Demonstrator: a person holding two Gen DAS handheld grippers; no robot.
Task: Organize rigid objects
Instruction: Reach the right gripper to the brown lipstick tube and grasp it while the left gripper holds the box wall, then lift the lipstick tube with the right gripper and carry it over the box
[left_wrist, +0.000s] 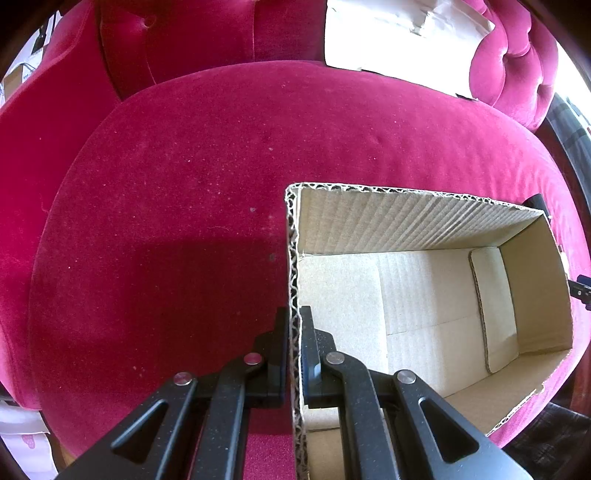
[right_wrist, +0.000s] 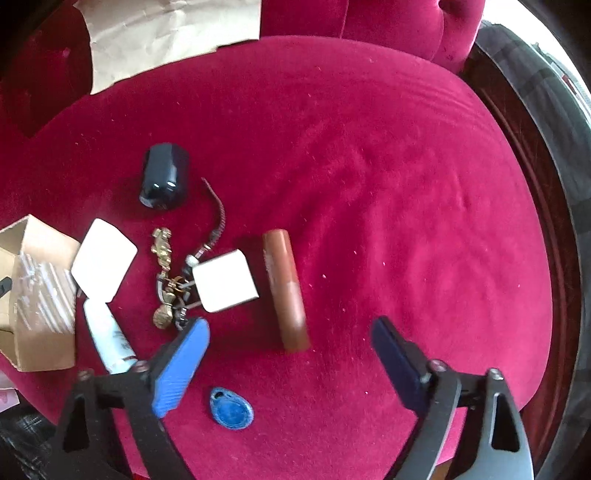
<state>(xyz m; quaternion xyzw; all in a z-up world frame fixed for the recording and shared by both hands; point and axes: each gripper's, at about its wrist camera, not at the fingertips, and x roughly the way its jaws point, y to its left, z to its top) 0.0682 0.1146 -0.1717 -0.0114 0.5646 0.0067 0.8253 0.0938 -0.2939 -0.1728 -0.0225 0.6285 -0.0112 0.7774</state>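
In the left wrist view an empty open cardboard box (left_wrist: 406, 221) sits on a red velvet seat (left_wrist: 184, 184). My left gripper (left_wrist: 294, 325) is shut on the box's left wall, one finger outside and one inside. In the right wrist view my right gripper (right_wrist: 290, 326) hangs open over the seat, its blue pads clear of everything. The near end of a brown cylinder (right_wrist: 284, 288) lies between the fingertips. To its left are a white cube (right_wrist: 225, 280), a gold keychain (right_wrist: 162, 277), a white square piece (right_wrist: 103, 258), a white tube (right_wrist: 107, 336) and a dark jar (right_wrist: 164, 177). A blue key fob (right_wrist: 232, 408) lies near the left finger.
A corner of the cardboard box (right_wrist: 37, 295) shows at the left edge of the right wrist view. Crumpled brown paper (right_wrist: 166, 33) lies at the back of the seat. The red seat (right_wrist: 406, 203) is bare on the right, with its dark wooden rim (right_wrist: 554, 258) beyond.
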